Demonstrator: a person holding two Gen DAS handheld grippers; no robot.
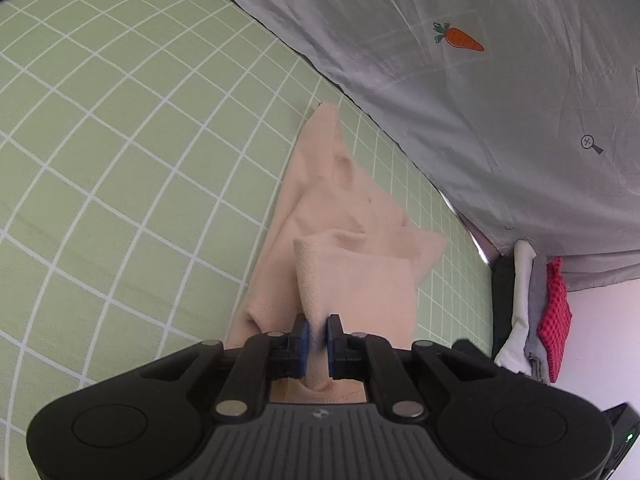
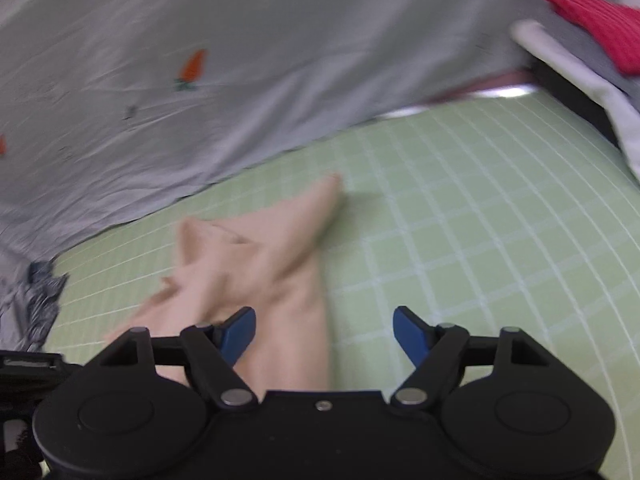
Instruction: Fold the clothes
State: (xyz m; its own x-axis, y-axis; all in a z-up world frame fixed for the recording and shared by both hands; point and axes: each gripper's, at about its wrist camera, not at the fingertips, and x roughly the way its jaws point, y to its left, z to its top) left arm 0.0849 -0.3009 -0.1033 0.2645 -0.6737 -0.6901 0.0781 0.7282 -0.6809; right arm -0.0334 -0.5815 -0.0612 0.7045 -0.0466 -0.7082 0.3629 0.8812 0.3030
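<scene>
Green checked bedsheet (image 1: 120, 160) underneath, and the left gripper (image 1: 316, 334) is pinched tight on a raised fold of the peach garment (image 1: 320, 208); right gripper (image 2: 324, 330) hangs spread wide, nothing in it, over the near end; better it takes the matching edge before lifting, grey carrot-print quilt (image 1: 480, 100) behind

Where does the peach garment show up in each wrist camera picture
Left wrist: the peach garment runs up the centre from the left gripper, which pinches it.
Right wrist: lower centre-left, lying ahead of the open right gripper.
Shared landmark: the carrot print on the grey sheet.
</scene>
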